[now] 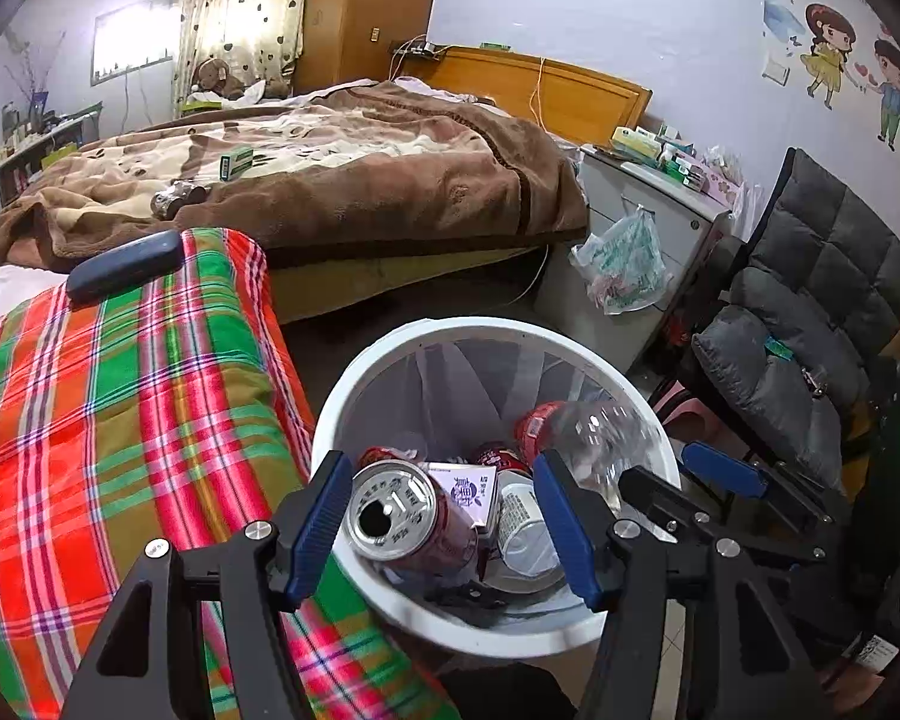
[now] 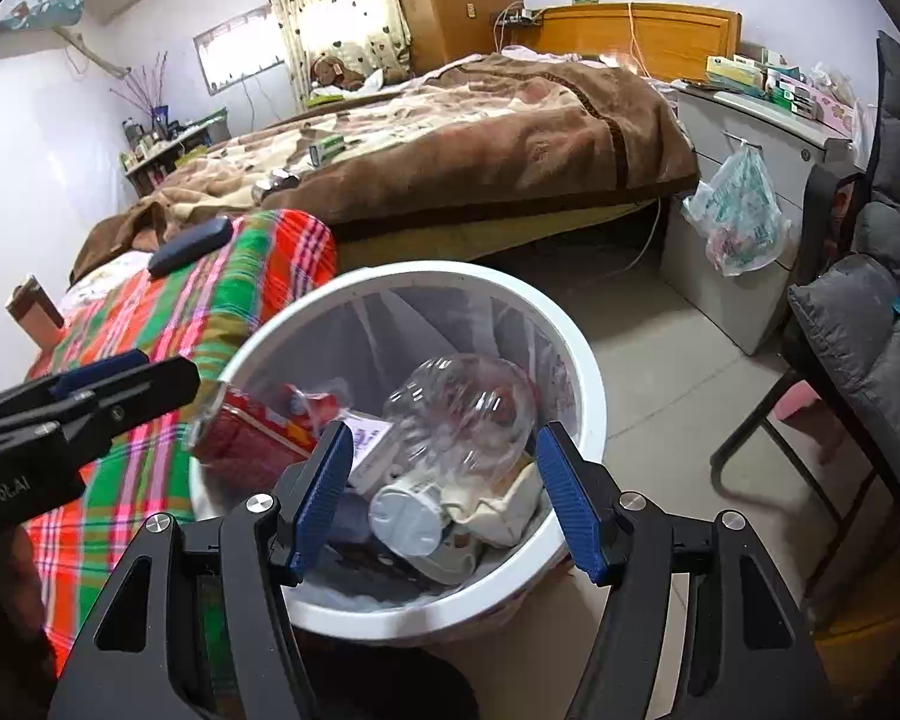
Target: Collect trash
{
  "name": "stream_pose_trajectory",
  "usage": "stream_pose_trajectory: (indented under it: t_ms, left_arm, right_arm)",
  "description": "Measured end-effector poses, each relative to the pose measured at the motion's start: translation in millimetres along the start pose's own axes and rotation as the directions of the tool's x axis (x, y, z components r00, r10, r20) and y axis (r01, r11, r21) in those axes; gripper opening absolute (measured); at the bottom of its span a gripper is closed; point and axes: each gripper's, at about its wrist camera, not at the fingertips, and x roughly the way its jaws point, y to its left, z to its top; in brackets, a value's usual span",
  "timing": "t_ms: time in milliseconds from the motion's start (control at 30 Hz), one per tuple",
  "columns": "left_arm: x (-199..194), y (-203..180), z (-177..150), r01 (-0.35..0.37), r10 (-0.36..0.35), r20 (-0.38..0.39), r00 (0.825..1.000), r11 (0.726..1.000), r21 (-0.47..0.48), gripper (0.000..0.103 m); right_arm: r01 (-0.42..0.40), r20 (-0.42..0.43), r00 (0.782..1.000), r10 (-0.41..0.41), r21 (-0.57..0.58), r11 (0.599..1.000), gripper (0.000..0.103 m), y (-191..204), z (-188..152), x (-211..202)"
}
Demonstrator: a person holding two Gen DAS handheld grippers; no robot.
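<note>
Hovering over the white bin [image 1: 390,354], both grippers are seen with jaws parted, nothing grasped. Left gripper [image 1: 444,516] is spread around a red can [image 1: 402,519] at the bin's near rim, pads apart from it. Right gripper [image 2: 444,498] is released above a clear bottle [image 2: 462,414] inside.

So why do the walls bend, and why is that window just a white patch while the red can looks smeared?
Left wrist view: the fisheye lens bows the walls and darkens the corners; the window is blown out by daylight; the can is sharp. Right wrist view: same bowing, window also washed out; the can is streaked with motion blur, and the bottle shows glare spots.
</note>
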Motion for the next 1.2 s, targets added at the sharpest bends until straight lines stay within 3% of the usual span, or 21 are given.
stream_pose_trajectory:
  t_ms: [267,367,600,867,1200]
  left_arm:
    - [-30,7,-13,-0.015,0.016,0.038,0.999,1.0,-0.023,0.063]
    - [-40,8,-24,-0.033,0.034,0.043,0.998,0.999,-0.03,0.068]
    - [-55,11,-55,-0.081,0.083,0.048,0.995,0.996,-0.045,0.069]
    - [-83,16,-85,-0.188,0.196,0.135,0.971,0.98,-0.069,0.069]
    - [-95,15,-115,-0.263,0.271,0.163,0.949,0.962,-0.071,0.069]
  right_arm:
    - [-0.026,0.041,0.999,0.026,0.01,1.0,0.065,12,-8,-15]
    - [-0.006,0.056,0.998,0.006,0.003,1.0,0.065,18,-13,-20]
    - [0.019,0.081,0.997,-0.019,0.0,1.0,0.065,26,-31,-28]
    - [0.068,0.153,0.986,-0.062,-0.035,0.997,0.065,43,-47,-40]
    - [0.095,0.194,0.977,-0.093,-0.002,0.995,0.065,47,-67,-45]
